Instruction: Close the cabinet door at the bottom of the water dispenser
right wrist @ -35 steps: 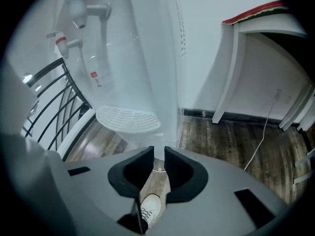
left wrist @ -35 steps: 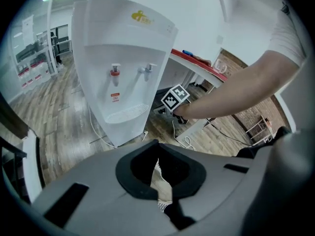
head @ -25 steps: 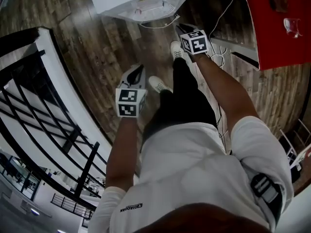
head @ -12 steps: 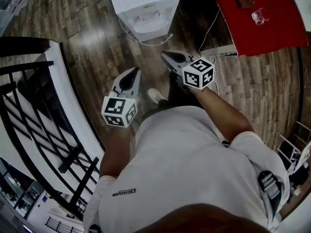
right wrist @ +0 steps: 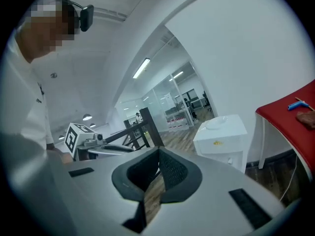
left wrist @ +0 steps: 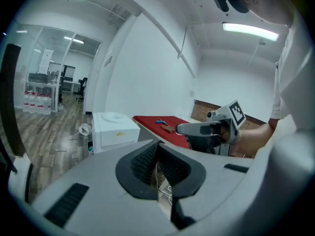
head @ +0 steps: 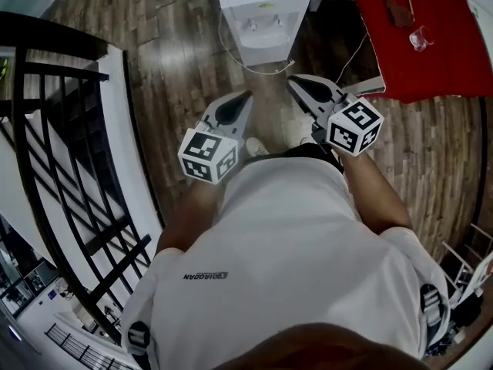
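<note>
The white water dispenser (head: 262,10) stands on the wood floor ahead of me, seen from above; its bottom cabinet door is hidden in every view. My left gripper (head: 245,97) and right gripper (head: 296,83) are held side by side at waist height, pointing toward the dispenser and well short of it. Both are shut with nothing between the fingers. In the left gripper view the dispenser (left wrist: 114,129) sits beyond my left gripper (left wrist: 158,144), with the right gripper (left wrist: 206,129) alongside. In the right gripper view only the dispenser's upper part (right wrist: 221,136) shows beyond my right gripper (right wrist: 158,151).
A black railing (head: 69,129) on a white curb runs along the left. A red-topped table (head: 416,37) stands right of the dispenser with small items on it. A white cable (head: 246,64) lies on the floor in front of the dispenser.
The dispenser has become smaller and slid to the top of the head view. Both grippers have drawn closer together and now point at it side by side, still shut.
</note>
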A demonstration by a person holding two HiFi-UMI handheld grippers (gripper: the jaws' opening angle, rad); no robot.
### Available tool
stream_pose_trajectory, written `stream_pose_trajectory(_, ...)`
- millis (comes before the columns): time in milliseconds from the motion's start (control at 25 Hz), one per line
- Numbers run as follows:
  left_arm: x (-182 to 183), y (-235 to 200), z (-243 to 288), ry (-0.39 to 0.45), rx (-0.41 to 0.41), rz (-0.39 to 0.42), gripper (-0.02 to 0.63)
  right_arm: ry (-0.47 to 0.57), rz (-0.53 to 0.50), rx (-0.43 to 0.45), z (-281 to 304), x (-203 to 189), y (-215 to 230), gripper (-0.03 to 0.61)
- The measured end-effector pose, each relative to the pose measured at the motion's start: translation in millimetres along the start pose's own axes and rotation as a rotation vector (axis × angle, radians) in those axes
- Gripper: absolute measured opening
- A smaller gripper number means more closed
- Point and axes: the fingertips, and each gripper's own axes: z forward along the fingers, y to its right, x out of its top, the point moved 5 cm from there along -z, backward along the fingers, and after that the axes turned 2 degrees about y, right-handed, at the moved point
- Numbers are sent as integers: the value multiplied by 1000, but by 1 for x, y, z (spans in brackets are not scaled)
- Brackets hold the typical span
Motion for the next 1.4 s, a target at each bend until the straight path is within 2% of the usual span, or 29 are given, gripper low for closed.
stream_pose_trajectory(160,4,15,-1,32,52,0,0,18,11,12,-26,0,0,22)
stream_pose_trajectory(280,7,34,0,60,86,-31,0,2,34,48,-48,-2,2,21)
stream_pose_trajectory(400,8,66,3,93,87,-80,0,-19,3,83,-75,-3,2,21)
stream_pose_trajectory(560,3,106,8,110,115,-96,0,-20,-36,100,-110,-9,9,21)
stream_pose_trajectory(760,-12,148,9,86,195,-82,0,-42,-40,145,-152,-21,19,21)
stream_pose_trajectory(920,-37,171,1,38,251,-90,0,-70,-109,190,-182,-32,16,21)
stream_pose_trajectory(1080,-53,186,4,7,240,-128,0,-48,-70,164,-202,-39,22,21)
stream_pose_trajectory(1200,-50,190,11,-1,226,-109,0,-41,-28,152,-208,-44,25,21)
stream_pose_trajectory(1400,-32,194,16,46,216,-65,0,-35,-44,142,-210,-42,21,20)
